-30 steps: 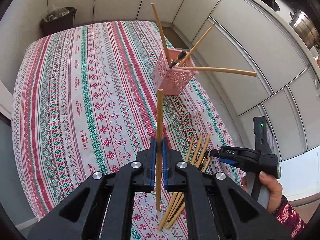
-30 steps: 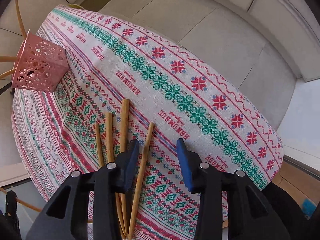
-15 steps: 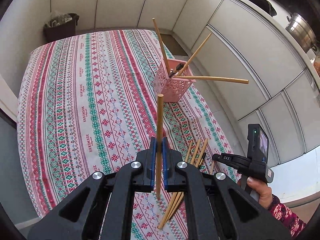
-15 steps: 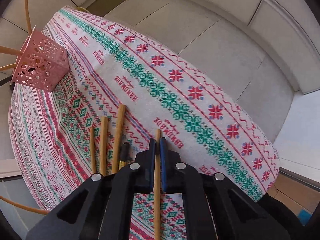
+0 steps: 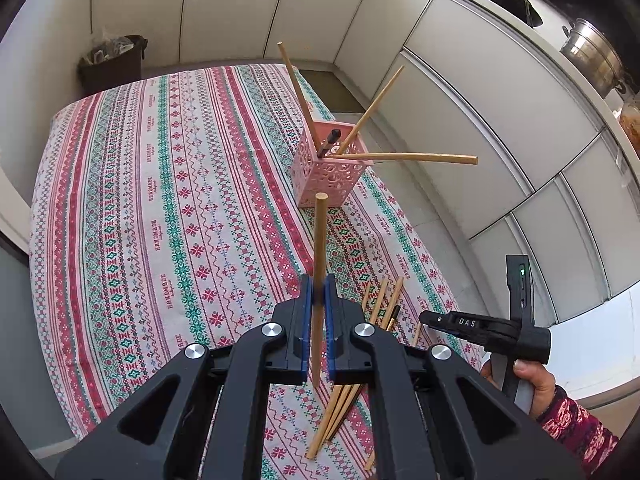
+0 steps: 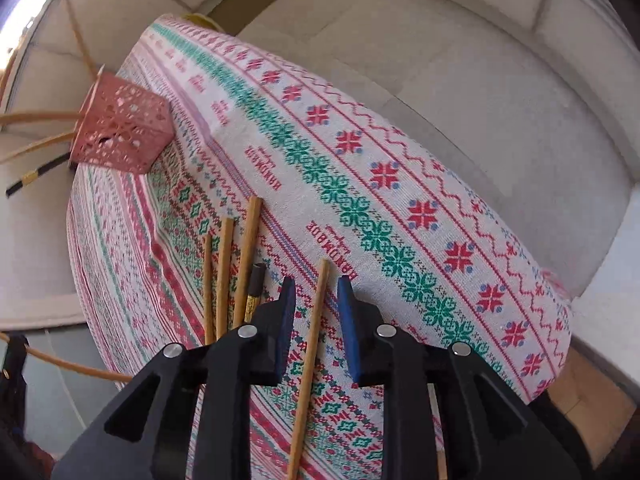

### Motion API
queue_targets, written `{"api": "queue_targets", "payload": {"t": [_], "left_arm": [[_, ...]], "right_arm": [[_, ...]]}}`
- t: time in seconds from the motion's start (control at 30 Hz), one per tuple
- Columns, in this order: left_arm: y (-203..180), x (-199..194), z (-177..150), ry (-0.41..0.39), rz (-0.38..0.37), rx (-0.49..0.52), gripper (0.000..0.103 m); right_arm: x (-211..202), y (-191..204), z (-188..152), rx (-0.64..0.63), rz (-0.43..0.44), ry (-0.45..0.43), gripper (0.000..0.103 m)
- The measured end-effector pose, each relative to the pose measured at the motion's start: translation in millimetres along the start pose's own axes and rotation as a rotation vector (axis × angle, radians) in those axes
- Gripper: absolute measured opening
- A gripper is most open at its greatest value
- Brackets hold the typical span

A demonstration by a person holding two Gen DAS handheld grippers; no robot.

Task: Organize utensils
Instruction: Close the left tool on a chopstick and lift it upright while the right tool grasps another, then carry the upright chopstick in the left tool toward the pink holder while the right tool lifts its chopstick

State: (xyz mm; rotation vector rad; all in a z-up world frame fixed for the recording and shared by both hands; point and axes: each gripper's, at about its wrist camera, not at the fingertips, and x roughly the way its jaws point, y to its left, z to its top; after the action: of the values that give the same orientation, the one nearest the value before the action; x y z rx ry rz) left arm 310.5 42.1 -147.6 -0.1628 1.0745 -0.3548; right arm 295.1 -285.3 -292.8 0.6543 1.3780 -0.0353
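My left claw [image 5: 316,300] is clamped on a wooden chopstick [image 5: 319,248], held nearly upright so it can drop end-first into the pink lattice basket [image 5: 328,172] at twelve o'clock from it, where three light sticks and a dark one already lean out. My right claw [image 6: 316,300] is opening; a single chopstick [image 6: 310,344] lies between its pads untouched, flat on the cloth. I judge I loosened it to re-seat the grip. The loose bundle [image 6: 228,276] lies at ten o'clock from that claw, near the edge of the surface [image 6: 400,200]. The tablecloth repeats "HANDMADE"; the right claw's body, seen from the left wrist, reads "DAS".
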Motion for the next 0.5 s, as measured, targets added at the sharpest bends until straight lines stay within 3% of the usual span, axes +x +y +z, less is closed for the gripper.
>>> {"api": "queue_targets", "payload": {"t": [0.1,0.13,0.17,0.23,0.27,0.33,0.5], "left_arm": [[5.0,-4.2,-0.1,-0.008,0.000,-0.011,0.005],[6.5,-5.3,-0.4,-0.011,0.003,-0.012,0.005],[7.6,-6.0,-0.5,-0.013,0.006,-0.016,0.005],[8.3,-5.7,-0.5,-0.014,0.011,-0.019,0.005],[7.6,-5.4,0.3,-0.015,0.013,-0.019,0.005],[4.9,-4.6,2.0,-0.019,0.004,-0.020,0.005],[0.1,1.5,3.3,-0.012,-0.001,-0.017,0.005]], "right_arm": [[-24.5,44.5,-25.8,-0.496,0.035,-0.097,0.035],[-36.9,61.6,-48.3,-0.740,0.033,-0.140,0.047],[-45.5,74.1,-75.0,-0.977,0.039,-0.156,0.066],[-50.3,86.1,-132.3,-1.405,0.024,-0.081,0.074],[-47.5,86.8,-151.0,-1.518,-0.011,-0.049,0.074],[-40.0,86.7,-170.0,-1.626,-0.014,0.027,0.074],[-8.1,86.8,-183.5,-1.839,-0.049,0.158,0.070]]}}
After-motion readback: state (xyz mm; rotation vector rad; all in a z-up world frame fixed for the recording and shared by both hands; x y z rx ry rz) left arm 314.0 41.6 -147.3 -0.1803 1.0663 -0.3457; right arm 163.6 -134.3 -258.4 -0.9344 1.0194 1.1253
